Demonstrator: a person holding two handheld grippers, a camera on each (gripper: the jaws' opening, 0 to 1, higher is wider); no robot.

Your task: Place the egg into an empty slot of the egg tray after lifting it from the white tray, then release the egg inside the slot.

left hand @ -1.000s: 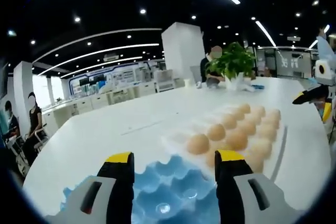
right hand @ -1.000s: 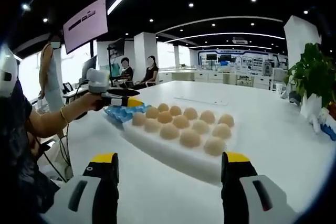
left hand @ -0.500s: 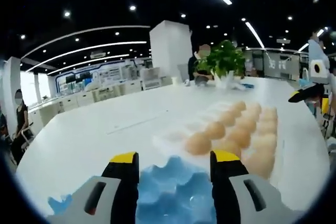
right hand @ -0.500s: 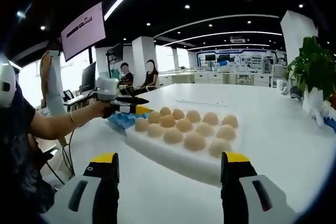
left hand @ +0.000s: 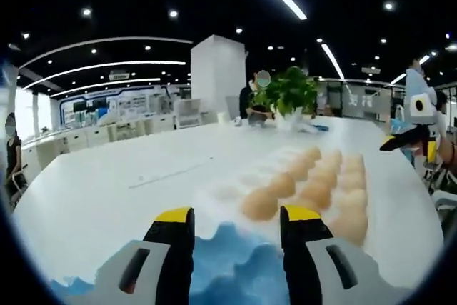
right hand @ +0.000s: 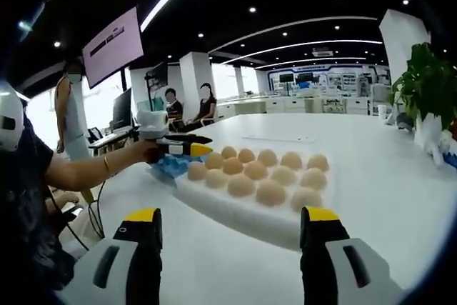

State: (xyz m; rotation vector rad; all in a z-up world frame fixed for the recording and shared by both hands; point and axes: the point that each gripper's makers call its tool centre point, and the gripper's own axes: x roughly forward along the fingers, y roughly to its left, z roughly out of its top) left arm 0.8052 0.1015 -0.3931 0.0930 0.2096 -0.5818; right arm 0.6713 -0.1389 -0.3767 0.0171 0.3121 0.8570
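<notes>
Several tan eggs [right hand: 257, 176] lie in rows on the white tray [right hand: 235, 213] in the middle of the table. The blue egg tray [right hand: 166, 165] touches its far left end. My left gripper [right hand: 191, 150], held by a hand, hovers open over the blue egg tray [left hand: 232, 266], just short of the nearest egg [left hand: 258, 205]. In its own view the left gripper [left hand: 238, 216] has nothing between its jaws. My right gripper [right hand: 232, 216] stands open and empty in front of the white tray's near side. It also appears as the right gripper [left hand: 401, 138] beyond the eggs.
The long white table [right hand: 371, 169] runs on behind the tray. A potted plant [left hand: 284, 92] stands at its far end. The person's forearm [right hand: 78, 169] reaches in from the left. Other people stand or sit by desks [right hand: 171, 101] behind.
My left gripper has moved forward over the blue egg tray toward the nearest eggs on the white tray. My right gripper has hardly moved.
</notes>
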